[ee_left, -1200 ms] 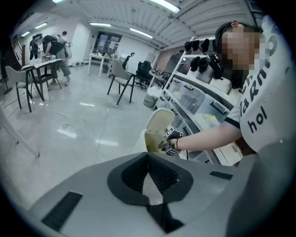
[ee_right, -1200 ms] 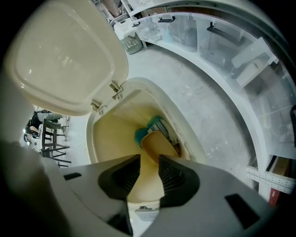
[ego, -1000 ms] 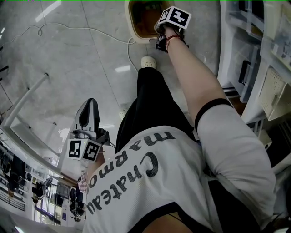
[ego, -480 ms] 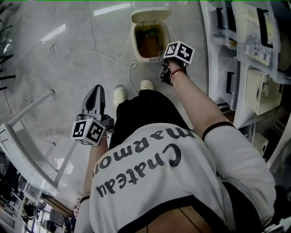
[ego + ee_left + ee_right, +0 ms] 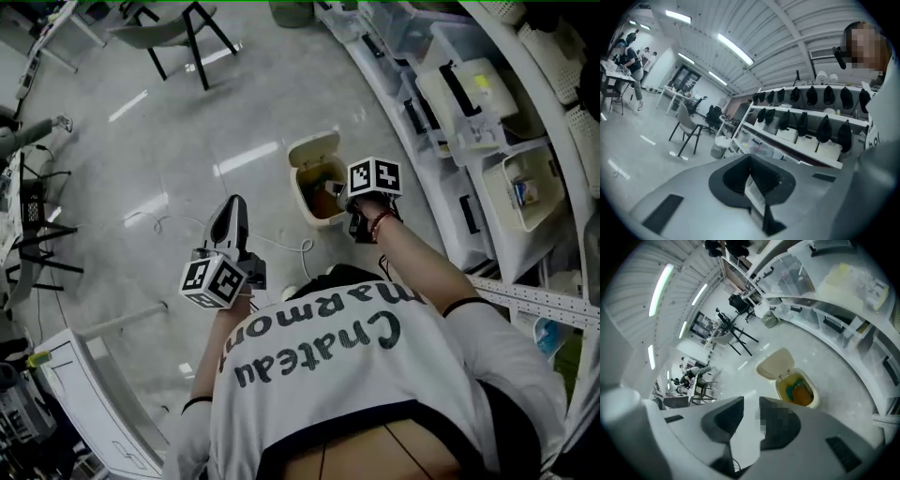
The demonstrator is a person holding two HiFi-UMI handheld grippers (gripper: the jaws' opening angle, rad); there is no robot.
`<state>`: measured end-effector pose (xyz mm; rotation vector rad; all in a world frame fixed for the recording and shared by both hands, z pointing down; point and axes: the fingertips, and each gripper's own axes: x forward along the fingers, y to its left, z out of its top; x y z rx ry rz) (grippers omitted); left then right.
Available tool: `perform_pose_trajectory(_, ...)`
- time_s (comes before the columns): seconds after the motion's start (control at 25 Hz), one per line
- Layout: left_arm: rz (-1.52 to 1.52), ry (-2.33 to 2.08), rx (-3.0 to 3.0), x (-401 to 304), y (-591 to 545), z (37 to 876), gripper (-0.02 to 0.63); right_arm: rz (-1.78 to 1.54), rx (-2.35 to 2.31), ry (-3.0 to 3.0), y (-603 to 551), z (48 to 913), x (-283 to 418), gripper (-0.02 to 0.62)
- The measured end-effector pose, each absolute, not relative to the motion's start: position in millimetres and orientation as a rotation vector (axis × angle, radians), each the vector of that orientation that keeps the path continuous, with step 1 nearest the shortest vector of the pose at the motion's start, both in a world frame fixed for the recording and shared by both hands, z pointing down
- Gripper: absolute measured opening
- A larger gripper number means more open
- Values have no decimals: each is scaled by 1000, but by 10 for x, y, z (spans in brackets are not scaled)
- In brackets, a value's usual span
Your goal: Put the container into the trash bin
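Observation:
A cream trash bin [image 5: 302, 192] stands on the floor with its lid [image 5: 314, 150] swung up. Orange and teal things [image 5: 799, 392] lie inside it; I cannot tell which is the container. My right gripper [image 5: 345, 199] hangs above and just right of the bin [image 5: 813, 401], tilted down. Its jaws [image 5: 751, 404] are closing with only floor showing between them. My left gripper [image 5: 230, 220] is held out level over the floor, left of the bin. A narrow slit of light shows between its jaws [image 5: 751, 173], which hold nothing.
White shelving [image 5: 487, 103] with plastic boxes curves along the right, close to the bin. A chair [image 5: 187, 28] stands far off. A thin cable [image 5: 159, 220] trails over the floor. A white table frame [image 5: 84, 394] is at the lower left. People stand far away [image 5: 628, 58].
Both grippers have risen well away from the floor. The right one was at the bin's mouth and now hangs higher. The bin looks smaller and farther off.

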<state>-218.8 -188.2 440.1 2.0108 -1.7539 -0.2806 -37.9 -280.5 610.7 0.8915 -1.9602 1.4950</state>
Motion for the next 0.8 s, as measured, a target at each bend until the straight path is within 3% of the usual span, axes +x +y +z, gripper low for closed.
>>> perform_pose_trajectory(0.24,-394,-1625,2208,-2106,-2007,3529,25,1472,858,-2225,-2848,4934,-626,110)
perform_pose_trajectory(0.4,-431,-1626,2383,-2113,-2092,3022,25,1421,885,-2420,-2800,4268,-729,63)
perform_pose_trajectory(0.8,-453,-1620,2427,-2065,-2001,2843,25,936,1121,-2839,-2635,3091,-576,41)
